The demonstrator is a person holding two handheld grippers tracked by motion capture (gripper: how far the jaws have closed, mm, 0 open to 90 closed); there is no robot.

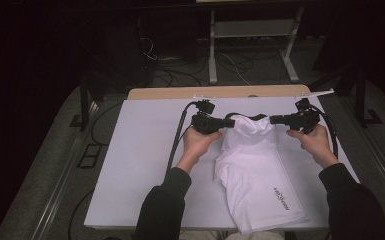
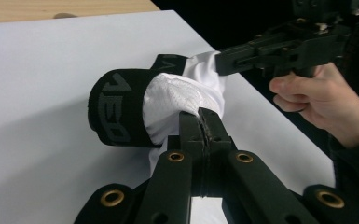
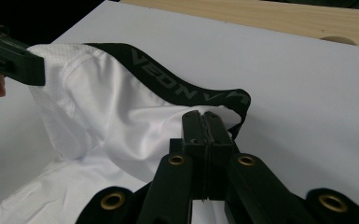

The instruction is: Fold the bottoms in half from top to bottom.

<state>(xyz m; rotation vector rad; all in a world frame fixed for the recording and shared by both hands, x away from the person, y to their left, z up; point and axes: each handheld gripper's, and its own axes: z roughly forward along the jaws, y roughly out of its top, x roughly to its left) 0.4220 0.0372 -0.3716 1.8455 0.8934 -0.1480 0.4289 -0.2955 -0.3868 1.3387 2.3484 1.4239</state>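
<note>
Both grippers, left (image 1: 228,123) and right (image 1: 275,119), clamp the white shorts (image 1: 256,172) near the waistband (image 3: 177,86); they should lift evenly, keeping it taut near the desk's (image 1: 140,150) far edge

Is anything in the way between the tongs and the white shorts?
Nothing visible. Both tongs, left and right, are already shut on the white shorts near the black waistband, above the white table.

shorts (image 1: 252,165): white mesh cloth, soft sheen | waistband (image 3: 168,84): black woven elastic | jaws: matt black plastic | board (image 1: 140,150): smooth matt white | table (image 1: 180,93): pale wood at 12 o'clock
</note>
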